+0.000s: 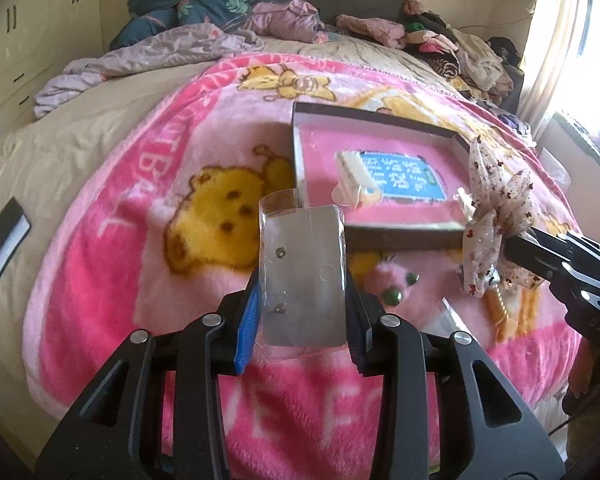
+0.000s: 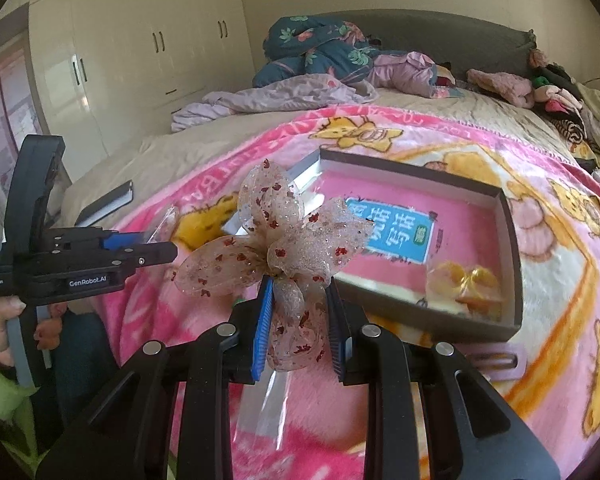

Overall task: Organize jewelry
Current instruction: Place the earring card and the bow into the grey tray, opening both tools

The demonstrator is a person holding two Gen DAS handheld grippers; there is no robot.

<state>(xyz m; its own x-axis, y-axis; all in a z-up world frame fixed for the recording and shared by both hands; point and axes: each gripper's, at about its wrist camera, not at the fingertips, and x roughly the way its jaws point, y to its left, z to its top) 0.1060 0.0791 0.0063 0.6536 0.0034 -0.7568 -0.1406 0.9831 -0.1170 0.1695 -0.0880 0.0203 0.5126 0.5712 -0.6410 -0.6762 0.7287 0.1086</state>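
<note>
pink blanket (image 1: pixel 112 264), bed, cream wardrobe (image 2: pixel 140 52)

A pink blanket (image 1: pixel 112 264) printed with yellow bears covered the near part of the bed. Beyond it lay a beige sheet (image 2: pixel 204 152) with a crumpled lilac cover (image 1: pixel 148 56) on top. At the far end a dark floral quilt (image 2: pixel 316 48) was bunched against the grey headboard (image 2: pixel 440 36). A heap of clothes (image 1: pixel 460 52) sat at the far right corner. Cream wardrobes (image 2: pixel 140 48) with dark handles stood along the left wall. Bright light came through a curtain (image 1: pixel 560 52) on the right.
</note>
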